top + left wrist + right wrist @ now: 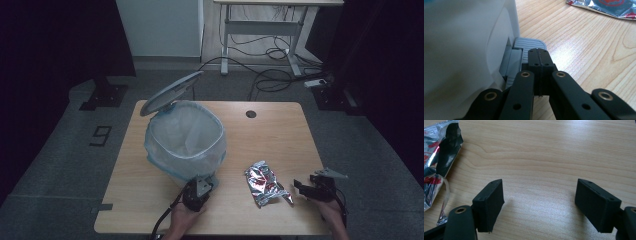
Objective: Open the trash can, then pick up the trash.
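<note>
On your table [280, 130], the bin [185, 142] stands left of centre with its lid [170, 92] tipped up behind it. The pedal [530, 48] juts out at its front, under your left gripper [539, 53]. The wrapper [265, 184] lies to the right, your right gripper [305, 187] just beyond.

Dim room, grey carpet floor [60, 150], wooden table [280, 135], white desk frame [260, 30], tangled floor cables [270, 75]

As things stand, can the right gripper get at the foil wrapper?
Probably yes. The right gripper sits beside the foil wrapper with its jaws wide open, and only bare table lies between them. The left gripper is shut on the bin's pedal, out of the way.
</note>
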`<state>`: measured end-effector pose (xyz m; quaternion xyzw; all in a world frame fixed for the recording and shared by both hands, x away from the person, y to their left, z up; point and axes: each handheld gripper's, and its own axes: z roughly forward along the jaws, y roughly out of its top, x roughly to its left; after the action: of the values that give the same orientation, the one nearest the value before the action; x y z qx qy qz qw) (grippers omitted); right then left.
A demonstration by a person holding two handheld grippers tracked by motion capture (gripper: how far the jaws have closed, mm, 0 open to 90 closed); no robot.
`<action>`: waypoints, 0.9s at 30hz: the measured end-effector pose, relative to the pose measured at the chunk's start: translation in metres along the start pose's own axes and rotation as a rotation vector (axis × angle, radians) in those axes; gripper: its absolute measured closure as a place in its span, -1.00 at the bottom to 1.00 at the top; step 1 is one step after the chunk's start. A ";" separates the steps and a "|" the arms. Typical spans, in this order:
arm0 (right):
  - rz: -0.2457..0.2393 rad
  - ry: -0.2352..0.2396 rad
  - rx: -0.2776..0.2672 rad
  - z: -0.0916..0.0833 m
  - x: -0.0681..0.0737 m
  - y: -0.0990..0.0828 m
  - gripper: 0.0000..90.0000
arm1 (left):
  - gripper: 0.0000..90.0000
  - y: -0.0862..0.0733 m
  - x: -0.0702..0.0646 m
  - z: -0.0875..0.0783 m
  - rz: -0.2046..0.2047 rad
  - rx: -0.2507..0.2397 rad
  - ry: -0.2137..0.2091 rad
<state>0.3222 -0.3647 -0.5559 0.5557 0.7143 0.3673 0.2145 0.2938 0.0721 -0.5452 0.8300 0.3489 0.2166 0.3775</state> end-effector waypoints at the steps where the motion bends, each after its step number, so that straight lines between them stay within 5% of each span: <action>1: 0.000 0.000 0.000 0.000 0.000 0.000 -0.50 | 1.00 0.000 0.000 0.000 0.001 0.000 0.000; 27: -0.035 -0.016 0.000 0.001 0.006 0.001 -0.47 | 1.00 0.000 0.000 0.000 0.003 -0.001 0.000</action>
<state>0.3212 -0.3583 -0.5550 0.5459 0.7223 0.3589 0.2268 0.2937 0.0719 -0.5452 0.8303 0.3476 0.2175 0.3774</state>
